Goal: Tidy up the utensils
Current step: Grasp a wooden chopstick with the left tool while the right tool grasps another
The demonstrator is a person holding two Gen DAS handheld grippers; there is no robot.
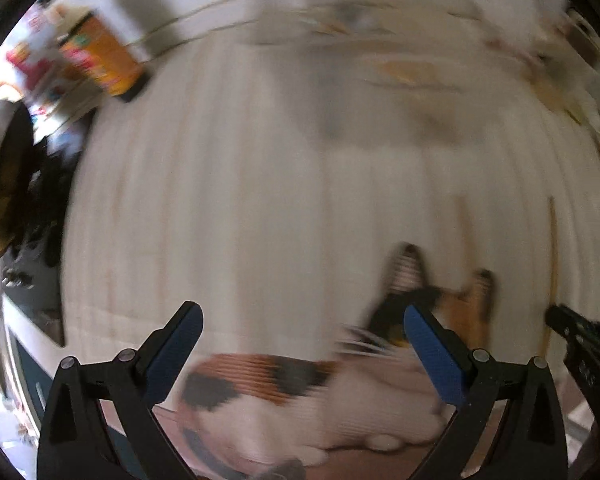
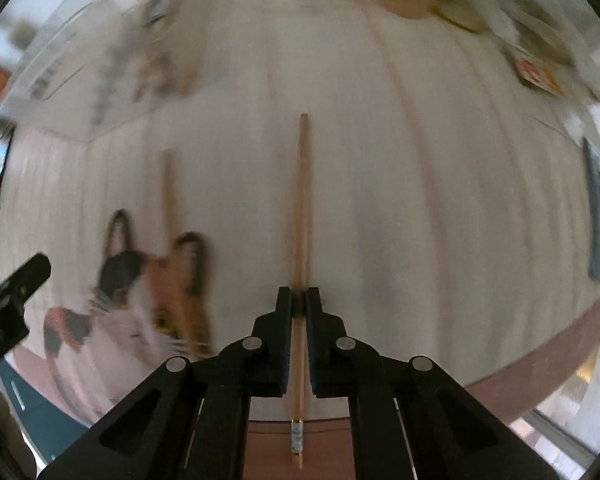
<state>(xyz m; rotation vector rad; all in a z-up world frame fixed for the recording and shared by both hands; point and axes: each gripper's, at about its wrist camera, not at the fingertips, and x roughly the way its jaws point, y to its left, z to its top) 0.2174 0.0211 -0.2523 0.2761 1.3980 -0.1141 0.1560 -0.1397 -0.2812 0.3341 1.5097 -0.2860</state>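
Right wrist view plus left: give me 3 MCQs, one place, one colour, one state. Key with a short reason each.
1. Where does the second chopstick lie, seen from the right wrist?
A. Left of the held chopstick, by the cat picture
B. Right of the held chopstick
C. Across the right gripper

2. What colour are the left gripper's pads?
A. Red
B. Blue
C. White

3. What state is the right gripper in?
A. Open, empty
B. Shut on a spoon
C. Shut on the chopstick

Key: 1 A, it lies above the cat picture, left of the held chopstick. 2 B, the pads show blue. 3 C, its jaws clamp the wooden stick.
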